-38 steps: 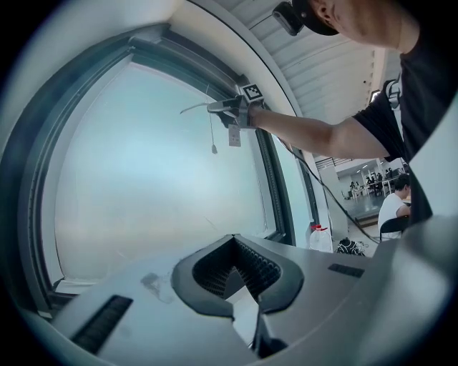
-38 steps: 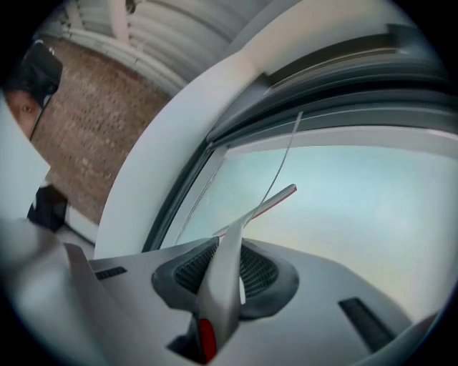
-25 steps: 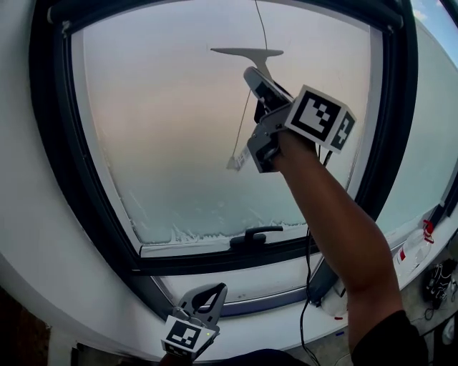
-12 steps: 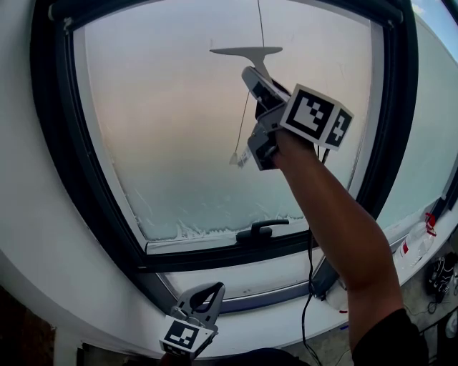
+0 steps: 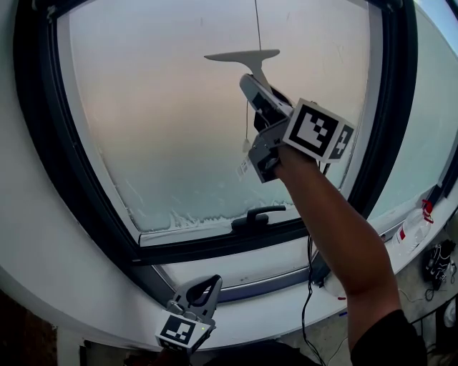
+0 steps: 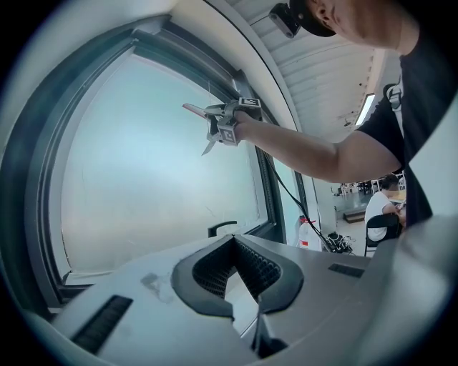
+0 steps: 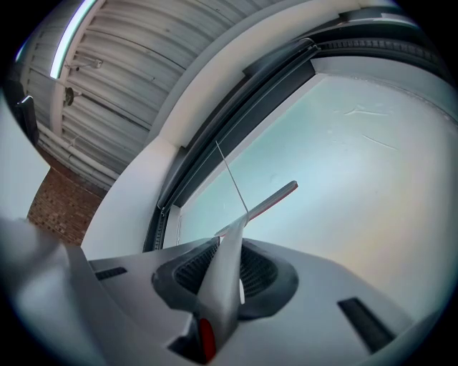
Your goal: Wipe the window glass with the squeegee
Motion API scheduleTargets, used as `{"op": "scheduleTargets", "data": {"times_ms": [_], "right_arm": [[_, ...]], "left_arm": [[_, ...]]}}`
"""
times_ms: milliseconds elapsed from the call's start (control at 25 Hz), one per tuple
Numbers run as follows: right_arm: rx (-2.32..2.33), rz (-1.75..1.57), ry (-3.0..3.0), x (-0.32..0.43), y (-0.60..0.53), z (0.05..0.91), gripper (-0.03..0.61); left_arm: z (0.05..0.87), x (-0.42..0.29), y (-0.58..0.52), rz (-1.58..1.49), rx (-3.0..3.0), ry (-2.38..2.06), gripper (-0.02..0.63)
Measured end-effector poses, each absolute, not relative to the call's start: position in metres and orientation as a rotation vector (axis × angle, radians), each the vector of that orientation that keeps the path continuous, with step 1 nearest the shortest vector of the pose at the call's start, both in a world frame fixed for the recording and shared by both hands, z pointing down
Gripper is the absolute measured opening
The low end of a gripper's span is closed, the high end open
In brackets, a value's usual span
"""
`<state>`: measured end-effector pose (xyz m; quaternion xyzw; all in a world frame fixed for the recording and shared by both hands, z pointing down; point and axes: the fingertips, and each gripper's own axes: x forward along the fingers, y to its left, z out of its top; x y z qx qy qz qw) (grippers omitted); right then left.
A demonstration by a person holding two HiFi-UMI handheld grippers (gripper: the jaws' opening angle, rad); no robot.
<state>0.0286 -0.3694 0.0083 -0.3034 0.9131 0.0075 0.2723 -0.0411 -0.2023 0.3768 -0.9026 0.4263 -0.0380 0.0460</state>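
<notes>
A grey squeegee rests with its blade level against the upper middle of the frosted window glass. My right gripper is shut on its handle, arm stretched up and forward. In the right gripper view the handle runs out between the jaws to the blade on the pane. My left gripper hangs low by the white sill, shut with nothing in it. The left gripper view shows its jaws closed, with the squeegee far off up the glass.
A dark frame surrounds the pane, with a black window handle at its lower edge. A thin cord with a small tag hangs in front of the glass. A bottle and bags sit at the lower right.
The squeegee and my right gripper have slid a little way down the glass towards the window handle. The left gripper stays low by the sill.
</notes>
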Motion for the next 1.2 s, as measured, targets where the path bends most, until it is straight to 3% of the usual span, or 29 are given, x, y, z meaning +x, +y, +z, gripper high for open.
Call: {"op": "scheduleTargets", "data": {"times_ms": [720, 1200], "right_arm": [[-0.823, -0.054, 2.541, 0.028, -0.364, 0.122, 0.06], [-0.893, 0.277, 2.538, 0.022, -0.341, 0.142, 0.06]], "left_arm": [[0.391, -0.033, -0.205, -0.159, -2.787, 1.264, 0.002], [0.394, -0.032, -0.202, -0.158, -2.793, 1.277, 0.002]]}}
